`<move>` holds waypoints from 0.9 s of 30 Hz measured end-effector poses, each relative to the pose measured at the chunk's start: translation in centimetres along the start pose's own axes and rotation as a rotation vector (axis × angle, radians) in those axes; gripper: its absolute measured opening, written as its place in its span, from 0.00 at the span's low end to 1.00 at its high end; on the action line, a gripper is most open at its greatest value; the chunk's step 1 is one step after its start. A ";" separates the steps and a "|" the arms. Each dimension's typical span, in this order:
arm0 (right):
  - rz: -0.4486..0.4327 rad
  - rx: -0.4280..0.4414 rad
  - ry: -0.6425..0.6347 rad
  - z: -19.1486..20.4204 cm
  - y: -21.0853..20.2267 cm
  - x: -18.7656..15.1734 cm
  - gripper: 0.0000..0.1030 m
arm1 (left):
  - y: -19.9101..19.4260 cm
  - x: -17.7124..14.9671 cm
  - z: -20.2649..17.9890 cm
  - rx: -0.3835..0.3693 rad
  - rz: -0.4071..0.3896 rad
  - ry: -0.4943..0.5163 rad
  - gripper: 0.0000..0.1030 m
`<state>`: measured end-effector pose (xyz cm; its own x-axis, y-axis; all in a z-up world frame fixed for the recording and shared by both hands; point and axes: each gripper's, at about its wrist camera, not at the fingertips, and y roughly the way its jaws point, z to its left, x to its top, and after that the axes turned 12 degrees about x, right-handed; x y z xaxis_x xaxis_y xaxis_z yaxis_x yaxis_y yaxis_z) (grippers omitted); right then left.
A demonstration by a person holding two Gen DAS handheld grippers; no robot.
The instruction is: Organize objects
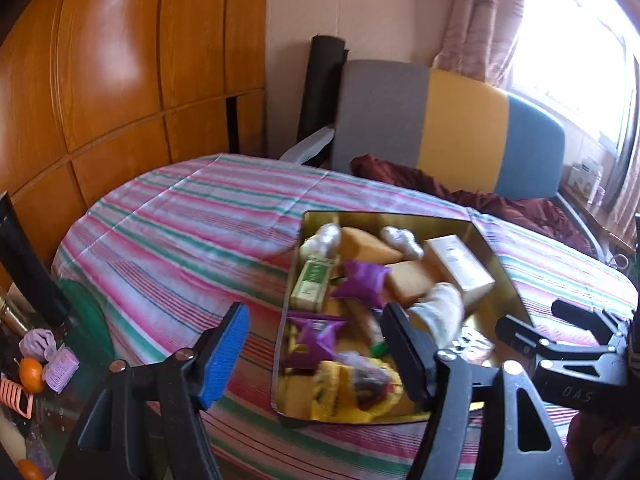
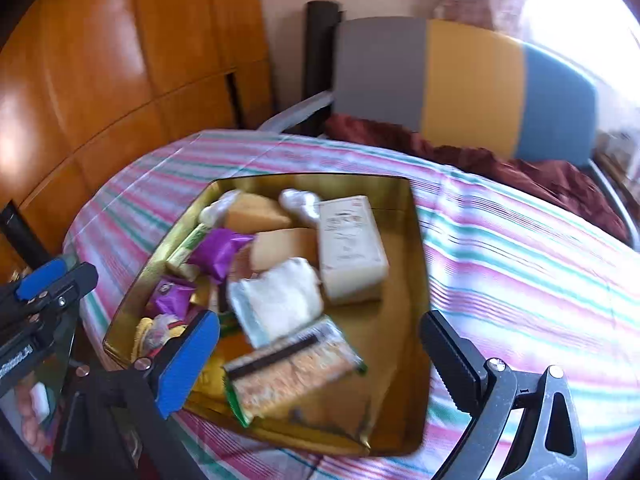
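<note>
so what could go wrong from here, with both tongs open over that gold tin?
1. The gold tin is crowded. The white packet lies over neighbouring items and the cracker pack leans on it, so either could slide.
2. The left tongs and right tongs, both open and empty, hover close together over the tin and could knock into each other.
3. Small things near the table edge, like the orange, could get swept off.
</note>
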<state>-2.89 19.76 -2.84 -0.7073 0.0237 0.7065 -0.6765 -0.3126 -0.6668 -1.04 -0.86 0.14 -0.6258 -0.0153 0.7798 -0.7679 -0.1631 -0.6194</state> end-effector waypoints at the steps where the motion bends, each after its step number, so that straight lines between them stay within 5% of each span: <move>1: -0.012 -0.009 0.015 -0.2 -0.5 -0.4 0.99 | -0.4 -0.1 -0.4 0.004 -0.009 0.002 0.74; 13: -0.101 -0.066 0.085 -1.7 -3.8 -2.7 0.99 | -2.3 -1.0 -3.0 0.019 0.004 0.019 0.75; 27: -0.086 -0.071 0.067 -1.0 -3.5 -2.5 0.99 | -2.2 -1.2 -2.4 0.025 -0.019 0.010 0.75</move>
<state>1.02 21.77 -2.57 -0.6563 0.1114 0.7462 -0.7466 -0.2384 -0.6211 1.05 1.92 0.30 -0.6124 -0.0017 0.7905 -0.7763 -0.1876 -0.6018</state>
